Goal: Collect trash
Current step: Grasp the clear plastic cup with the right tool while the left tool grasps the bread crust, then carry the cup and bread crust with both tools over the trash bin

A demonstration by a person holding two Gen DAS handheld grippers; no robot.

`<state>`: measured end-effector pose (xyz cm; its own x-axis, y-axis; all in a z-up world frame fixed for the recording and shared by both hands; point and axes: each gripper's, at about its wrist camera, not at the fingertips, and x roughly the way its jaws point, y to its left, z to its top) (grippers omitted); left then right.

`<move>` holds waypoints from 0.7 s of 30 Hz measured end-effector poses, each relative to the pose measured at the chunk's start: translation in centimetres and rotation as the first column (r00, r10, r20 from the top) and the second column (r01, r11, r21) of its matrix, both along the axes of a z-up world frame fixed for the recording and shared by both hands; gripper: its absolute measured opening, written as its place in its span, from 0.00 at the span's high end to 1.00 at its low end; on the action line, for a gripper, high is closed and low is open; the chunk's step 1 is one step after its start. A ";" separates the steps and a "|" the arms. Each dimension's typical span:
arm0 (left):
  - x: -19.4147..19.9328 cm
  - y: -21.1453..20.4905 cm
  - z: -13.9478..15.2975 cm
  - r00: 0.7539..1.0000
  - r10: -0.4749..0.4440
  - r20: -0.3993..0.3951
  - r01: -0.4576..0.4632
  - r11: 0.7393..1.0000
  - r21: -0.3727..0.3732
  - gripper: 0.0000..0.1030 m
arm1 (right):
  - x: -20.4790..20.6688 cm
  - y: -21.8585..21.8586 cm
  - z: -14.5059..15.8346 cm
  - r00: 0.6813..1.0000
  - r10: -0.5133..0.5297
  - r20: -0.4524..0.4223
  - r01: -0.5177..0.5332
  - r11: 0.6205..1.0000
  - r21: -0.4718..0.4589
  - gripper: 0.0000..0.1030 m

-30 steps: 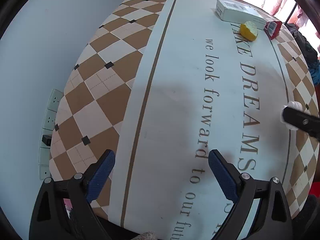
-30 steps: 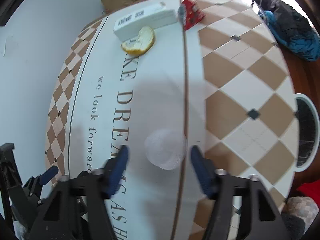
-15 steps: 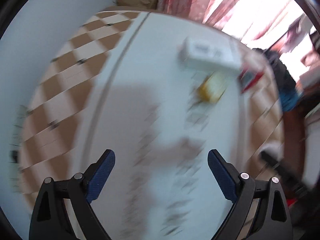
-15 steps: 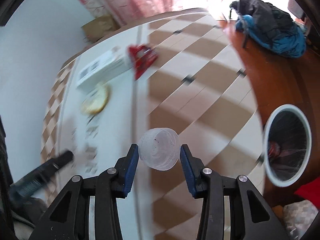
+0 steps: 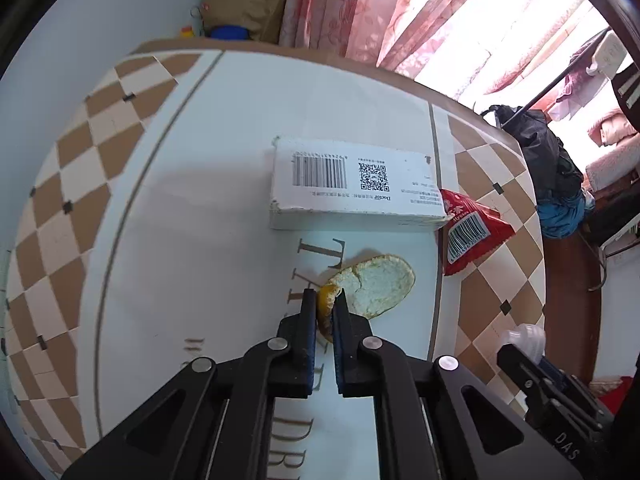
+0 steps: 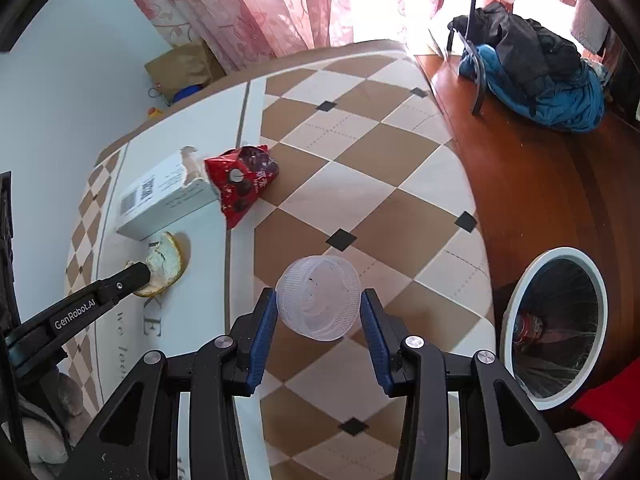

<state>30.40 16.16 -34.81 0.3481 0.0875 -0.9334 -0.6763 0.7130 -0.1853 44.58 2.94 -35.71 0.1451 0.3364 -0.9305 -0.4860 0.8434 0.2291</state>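
My left gripper (image 5: 322, 297) is shut on the near edge of an orange peel (image 5: 374, 286) that lies on the table, white pith up. The same peel (image 6: 166, 263) shows in the right wrist view with the left gripper's tip on it. My right gripper (image 6: 319, 304) is shut on a clear plastic cup (image 6: 319, 297), held above the checked tablecloth (image 6: 360, 184). A torn white box (image 5: 352, 188) and a red snack wrapper (image 5: 468, 236) lie just beyond the peel. A white-rimmed trash bin (image 6: 554, 328) stands on the floor to the right of the table.
A brown paper bag (image 5: 244, 8) sits behind the table by pink curtains (image 5: 360, 12). A pile of dark and blue clothes (image 6: 532, 76) lies on the wooden floor (image 6: 520, 168) beyond the bin. The wall (image 5: 80, 32) runs along the table's left side.
My left gripper moved forward across the table and shut on the orange peel. My right gripper shut on the plastic cup, lifted it and swung right, bringing the bin into view.
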 end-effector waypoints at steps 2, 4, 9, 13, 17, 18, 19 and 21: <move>-0.6 -0.5 0.8 1.000 -0.008 0.006 0.008 0.999 0.032 0.96 | -0.7 -0.6 0.7 1.000 0.005 0.007 -0.005 1.000 0.014 0.57; -1.6 -1.1 1.8 1.000 -0.017 0.014 0.016 0.998 0.064 0.96 | -1.4 -1.2 1.3 1.000 0.007 0.010 -0.008 0.999 0.032 0.57; -5.0 -3.2 5.3 0.999 -0.044 0.032 0.039 0.986 0.162 0.96 | -3.5 -3.6 3.7 1.000 0.006 0.018 -0.008 0.997 0.080 0.57; -6.9 -5.5 8.5 0.995 -0.086 0.048 0.073 0.971 0.225 0.96 | -4.9 -6.1 6.8 0.999 0.000 0.049 -0.006 0.993 0.115 0.57; -7.7 -8.6 12.2 0.988 -0.133 0.076 0.107 0.954 0.280 0.96 | -5.5 -9.3 10.3 0.994 -0.017 0.107 0.002 0.991 0.134 0.57; -7.7 -9.5 13.1 0.986 -0.146 0.084 0.115 0.949 0.293 0.96 | -5.6 -10.4 11.3 0.992 -0.028 0.121 0.011 0.990 0.139 0.57; -7.6 -10.3 13.9 0.983 -0.157 0.095 0.122 0.946 0.301 0.96 | -5.6 -11.5 12.1 0.991 -0.038 0.129 0.019 0.989 0.148 0.57; -7.5 -12.3 15.7 0.976 -0.181 0.122 0.136 0.942 0.306 0.96 | -5.5 -13.9 13.7 0.988 -0.064 0.144 0.040 0.986 0.162 0.57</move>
